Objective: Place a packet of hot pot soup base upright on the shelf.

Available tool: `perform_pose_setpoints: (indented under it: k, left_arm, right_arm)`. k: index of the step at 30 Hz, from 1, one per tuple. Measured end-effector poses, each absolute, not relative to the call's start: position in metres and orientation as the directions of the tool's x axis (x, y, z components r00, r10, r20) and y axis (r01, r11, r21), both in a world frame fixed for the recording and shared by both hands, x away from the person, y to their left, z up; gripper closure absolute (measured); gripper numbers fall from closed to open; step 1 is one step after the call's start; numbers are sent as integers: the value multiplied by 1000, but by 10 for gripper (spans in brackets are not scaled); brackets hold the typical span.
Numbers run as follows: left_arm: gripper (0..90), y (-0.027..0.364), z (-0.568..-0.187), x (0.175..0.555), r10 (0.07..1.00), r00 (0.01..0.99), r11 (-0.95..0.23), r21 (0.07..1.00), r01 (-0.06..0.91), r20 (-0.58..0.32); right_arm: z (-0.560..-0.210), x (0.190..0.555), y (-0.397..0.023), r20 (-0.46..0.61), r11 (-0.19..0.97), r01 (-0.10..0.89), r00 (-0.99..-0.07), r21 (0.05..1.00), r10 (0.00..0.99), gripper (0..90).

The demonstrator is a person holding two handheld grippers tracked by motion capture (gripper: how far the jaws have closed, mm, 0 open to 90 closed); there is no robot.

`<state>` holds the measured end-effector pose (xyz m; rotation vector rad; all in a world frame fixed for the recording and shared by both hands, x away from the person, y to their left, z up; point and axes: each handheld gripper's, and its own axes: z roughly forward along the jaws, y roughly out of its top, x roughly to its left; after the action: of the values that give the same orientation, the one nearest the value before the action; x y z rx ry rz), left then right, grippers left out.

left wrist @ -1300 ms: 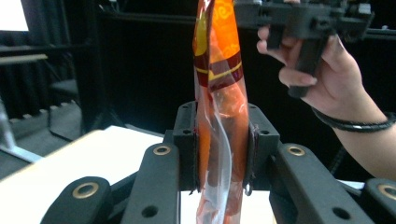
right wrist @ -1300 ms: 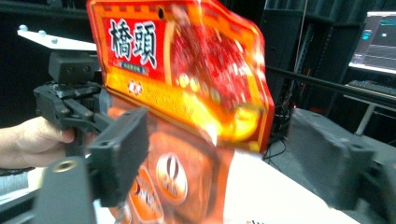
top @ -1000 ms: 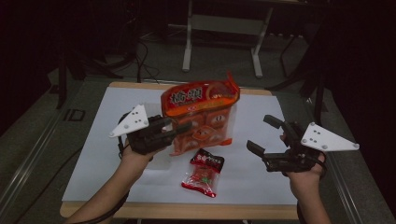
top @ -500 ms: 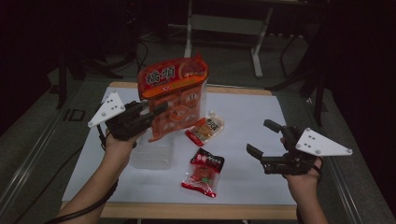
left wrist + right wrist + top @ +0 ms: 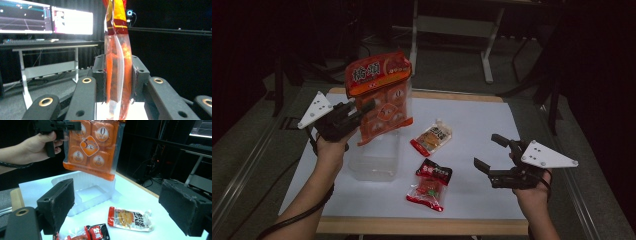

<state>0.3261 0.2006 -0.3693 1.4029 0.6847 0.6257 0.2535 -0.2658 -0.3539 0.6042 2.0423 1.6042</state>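
Above the table's left half: left gripper (image 5: 362,111) holds the orange snack bag (image 5: 382,95) upright in the air, jaws pinching its edge.
Under the bag: clear plastic tray (image 5: 374,160), resting on the table (image 5: 472,115).
Table centre: orange pouch (image 5: 432,137).
Near front edge: red packet (image 5: 429,185).
Right side: right gripper (image 5: 493,159), jaws spread, nothing between them.

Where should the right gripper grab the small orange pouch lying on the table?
Probably across the narrow width of the orange pouch, from above. It lies flat and clear of the red packet and the clear tray, and the right gripper is open.
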Motion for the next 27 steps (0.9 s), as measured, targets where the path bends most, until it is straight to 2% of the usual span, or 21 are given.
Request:
perform_pose_setpoints:
  k: [8,14,27]
  left_arm:
    - [718,208,-394,339,790,609,66,998,25,-68]
    - [717,216,-413,347,799,591,122,992,21,-111]
    - [717,222,-446,358,818,552,133,987,91,-162]
  right_arm:
    - [-357,253,-266,-89,226,60,-799,972,595,131]
    - [-361,254,-265,-78,227,72,-804,971,589,132]
    - [-366,257,-264,-75,241,85,-806,967,587,133]
